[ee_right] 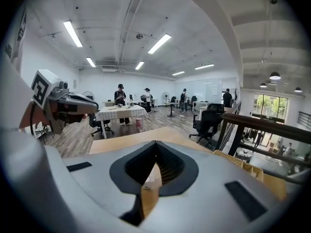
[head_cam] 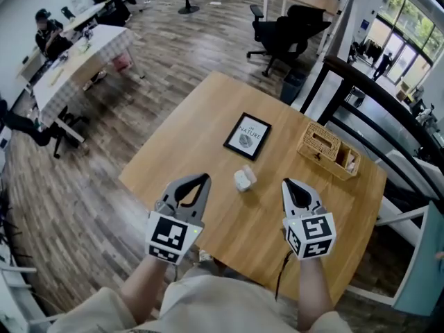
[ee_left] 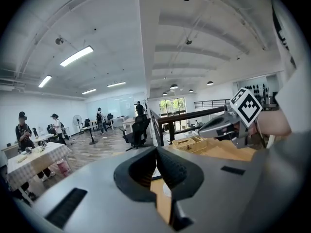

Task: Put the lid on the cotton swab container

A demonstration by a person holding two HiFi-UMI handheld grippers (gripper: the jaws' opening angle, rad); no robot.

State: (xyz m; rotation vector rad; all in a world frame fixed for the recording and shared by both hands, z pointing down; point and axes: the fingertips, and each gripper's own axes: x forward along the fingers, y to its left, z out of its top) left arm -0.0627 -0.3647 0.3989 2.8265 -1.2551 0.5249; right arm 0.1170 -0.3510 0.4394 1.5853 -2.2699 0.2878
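A small white cotton swab container (head_cam: 244, 179) sits on the wooden table (head_cam: 182, 139), near the middle of its front half. It is too small to tell how its lid lies. My left gripper (head_cam: 205, 178) hovers just left of it and my right gripper (head_cam: 286, 183) just right of it, both pointing away from me. Each has its jaws closed tip to tip with nothing between them. In the left gripper view the left gripper (ee_left: 155, 150) is shut, and the right gripper (ee_left: 201, 130) shows at the right. The right gripper (ee_right: 155, 144) is shut in its own view.
A black-framed picture (head_cam: 248, 136) lies behind the container. A wicker basket (head_cam: 328, 151) stands at the table's back right. A dark railing (head_cam: 374, 96) runs along the right, black office chairs (head_cam: 288, 30) stand beyond, and a person sits at a checkered table (head_cam: 83, 54) far left.
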